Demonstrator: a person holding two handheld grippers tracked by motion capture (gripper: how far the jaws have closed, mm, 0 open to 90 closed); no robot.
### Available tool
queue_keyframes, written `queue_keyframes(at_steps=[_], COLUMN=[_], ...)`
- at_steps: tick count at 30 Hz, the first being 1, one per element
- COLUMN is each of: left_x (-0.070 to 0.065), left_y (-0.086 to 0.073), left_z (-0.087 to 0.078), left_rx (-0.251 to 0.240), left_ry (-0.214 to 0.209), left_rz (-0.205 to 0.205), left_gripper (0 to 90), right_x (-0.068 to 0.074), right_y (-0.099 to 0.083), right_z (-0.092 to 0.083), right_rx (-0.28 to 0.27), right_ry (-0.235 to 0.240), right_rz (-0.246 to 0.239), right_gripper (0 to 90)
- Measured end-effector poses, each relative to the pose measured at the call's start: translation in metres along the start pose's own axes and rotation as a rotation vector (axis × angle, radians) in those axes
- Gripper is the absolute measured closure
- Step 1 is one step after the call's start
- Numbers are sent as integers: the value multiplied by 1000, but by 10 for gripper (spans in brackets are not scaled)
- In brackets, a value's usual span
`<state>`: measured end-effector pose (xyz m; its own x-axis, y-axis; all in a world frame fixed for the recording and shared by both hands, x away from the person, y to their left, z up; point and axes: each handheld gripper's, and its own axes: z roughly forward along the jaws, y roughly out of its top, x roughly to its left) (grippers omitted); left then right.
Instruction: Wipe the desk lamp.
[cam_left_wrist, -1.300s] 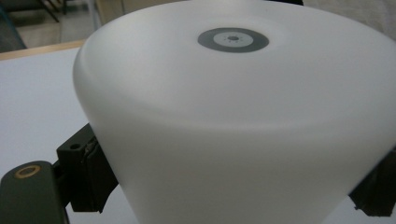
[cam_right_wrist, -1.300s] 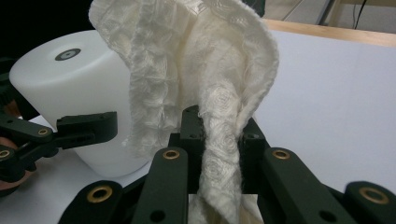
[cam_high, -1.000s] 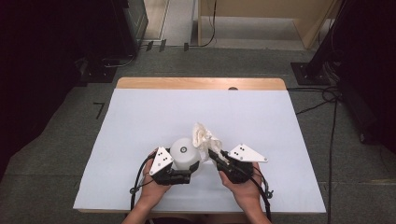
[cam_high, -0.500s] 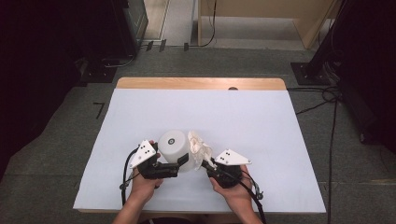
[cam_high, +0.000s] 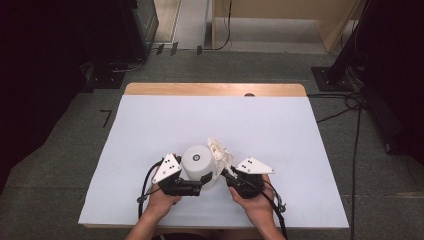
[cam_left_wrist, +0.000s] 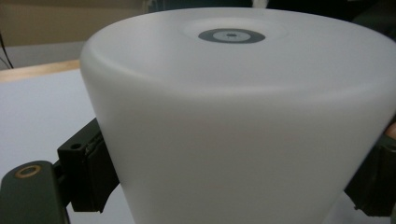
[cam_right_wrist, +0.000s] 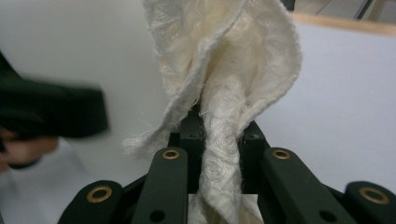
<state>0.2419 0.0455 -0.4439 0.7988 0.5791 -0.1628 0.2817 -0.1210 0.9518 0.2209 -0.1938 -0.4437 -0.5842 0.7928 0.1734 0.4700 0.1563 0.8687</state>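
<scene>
The left gripper (cam_high: 202, 181) is clamped on a white cup (cam_high: 198, 162) that stands upside down on the worktop (cam_high: 280, 125), its closed base facing up with a small grey ring mark at the centre. In the left gripper view the white cup (cam_left_wrist: 243, 121) is seen close up, and a black jaw presses against each of its sides low down, near the paper. Whether anything sits under the cup cannot be told, since its mouth is turned to the worktop.

The right gripper (cam_high: 226, 172) is closed on a cream cloth (cam_high: 220, 154). In the right gripper view the cream cloth (cam_right_wrist: 224, 93) is pinched into a twisted strand between the two jaws, then rises and fans out in loose folds above them, with a frayed edge on its left side. From above, the cloth stands up just beside the cup, on the cup's right, and seems to touch its wall; the two grippers' tips are close together there.

The person's left hand (cam_high: 162, 202) and right hand (cam_high: 255, 205) hold the grippers close to the near edge of the worktop. Beyond the grippers the white paper cover lies bare up to the far wooden edge (cam_high: 215, 89), and there is open room to the left of the left gripper and to the right of the right one.
</scene>
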Motion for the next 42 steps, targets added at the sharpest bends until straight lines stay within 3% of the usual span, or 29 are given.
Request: queue_keyframes(at_steps=[3,6,8,11,15,20,23,27,31,33,35,38,40,41,42], left_x=[5,12,18,26,29,32,32,23,13,10,10,12,12,12,11], left_y=[-1,-8,-16,-24,-32,-36,-35,-32,-33,-35,-35,-32,-29,-27,-26], left_z=[-3,0,1,3,5,2,-2,-1,13,14,13,11,10,9,9], left_rx=[-15,36,52,59,90,63,42,46,113,108,111,129,116,106,97], left_ry=[66,147,191,208,226,235,235,299,426,457,447,396,299,225,190], left_rz=[54,113,132,107,127,106,44,27,-17,-13,-9,10,6,2,-2], left_gripper=[87,86,86,86,86,84,34,27,49,75,81,83,84,84,84], right_x=[-7,-14,-18,-21,-21,-20,-20,-21,-21,-19,-18,-17,-17,-16,-15], right_y=[-5,-2,0,-1,-2,-1,-2,-2,-4,-4,-4,-3,-2,-1,1], right_z=[5,-2,-6,-8,-7,-8,-7,-7,-5,-4,-4,-5,-7,-8,-10], right_rx=[20,-3,-19,-17,-15,-17,-15,-14,-7,-1,-1,-11,-18,-25,-37], right_ry=[-1,-19,-32,-35,-33,-26,-26,-31,-33,-33,-32,-29,-16,-9,-9], right_rz=[24,58,64,72,68,53,57,64,62,58,53,52,68,74,70], right_gripper=[774,773,774,774,773,773,773,771,771,771,771,772,773,773,773])
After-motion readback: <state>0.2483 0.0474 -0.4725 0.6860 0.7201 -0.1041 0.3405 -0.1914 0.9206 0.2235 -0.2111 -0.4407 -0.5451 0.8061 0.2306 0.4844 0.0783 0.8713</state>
